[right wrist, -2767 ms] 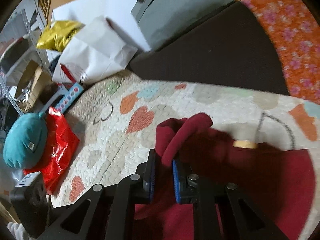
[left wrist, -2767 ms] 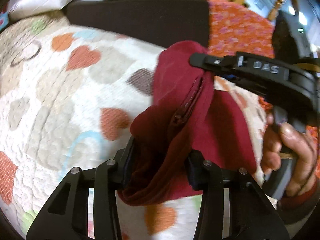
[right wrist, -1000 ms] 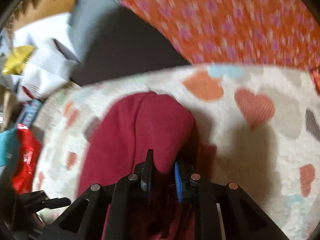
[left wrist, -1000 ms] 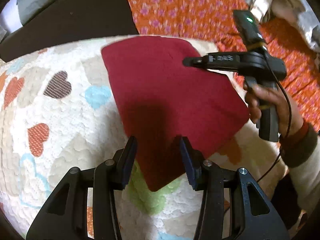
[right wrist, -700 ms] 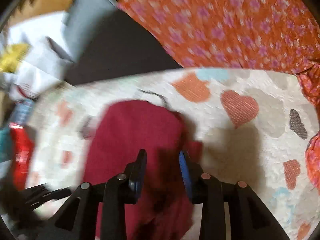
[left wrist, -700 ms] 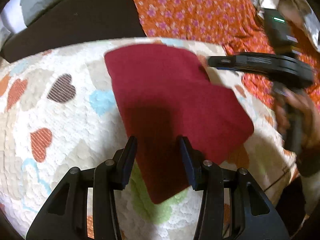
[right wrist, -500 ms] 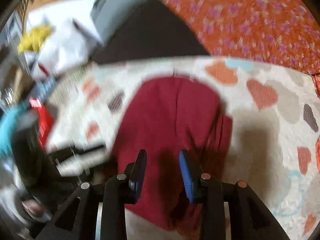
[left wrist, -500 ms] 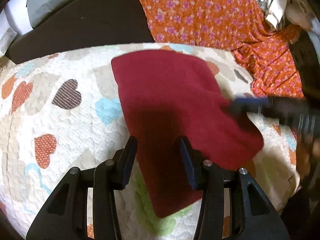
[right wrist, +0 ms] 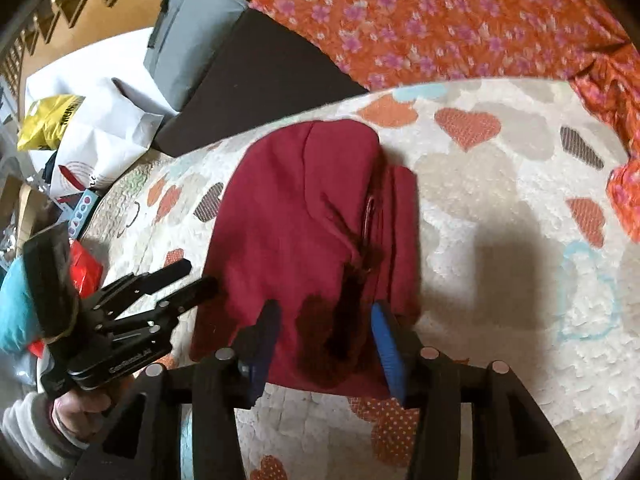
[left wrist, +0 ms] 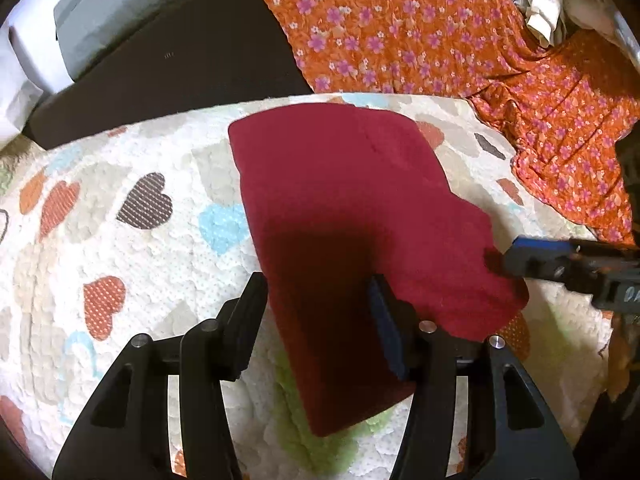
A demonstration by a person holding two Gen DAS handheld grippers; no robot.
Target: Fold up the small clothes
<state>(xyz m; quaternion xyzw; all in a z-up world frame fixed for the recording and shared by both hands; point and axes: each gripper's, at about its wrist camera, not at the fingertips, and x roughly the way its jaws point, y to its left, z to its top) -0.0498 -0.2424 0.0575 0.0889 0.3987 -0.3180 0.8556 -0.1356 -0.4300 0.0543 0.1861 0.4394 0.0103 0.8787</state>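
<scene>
A dark red garment [left wrist: 340,200] lies folded flat on the white quilt with heart prints [left wrist: 120,240]. It also shows in the right wrist view [right wrist: 296,216], with a folded edge and a zip along its right side. My left gripper [left wrist: 316,300] is open and empty, hovering over the garment's near end. My right gripper [right wrist: 324,320] is open and empty above the garment's near edge. In the left wrist view the right gripper's fingers [left wrist: 560,260] sit at the garment's right corner. In the right wrist view the left gripper [right wrist: 192,280] sits at the garment's left edge.
An orange floral cloth [left wrist: 440,32] covers the far side and drapes on the right. A dark brown cushion [left wrist: 160,68] and a grey box [right wrist: 184,32] lie behind the quilt. White bags [right wrist: 96,136], a red bag [right wrist: 84,268] and a teal object [right wrist: 16,308] are at left.
Both grippers let go of the red garment, which now lies folded flat. Both have opened and drawn back toward its near edges.
</scene>
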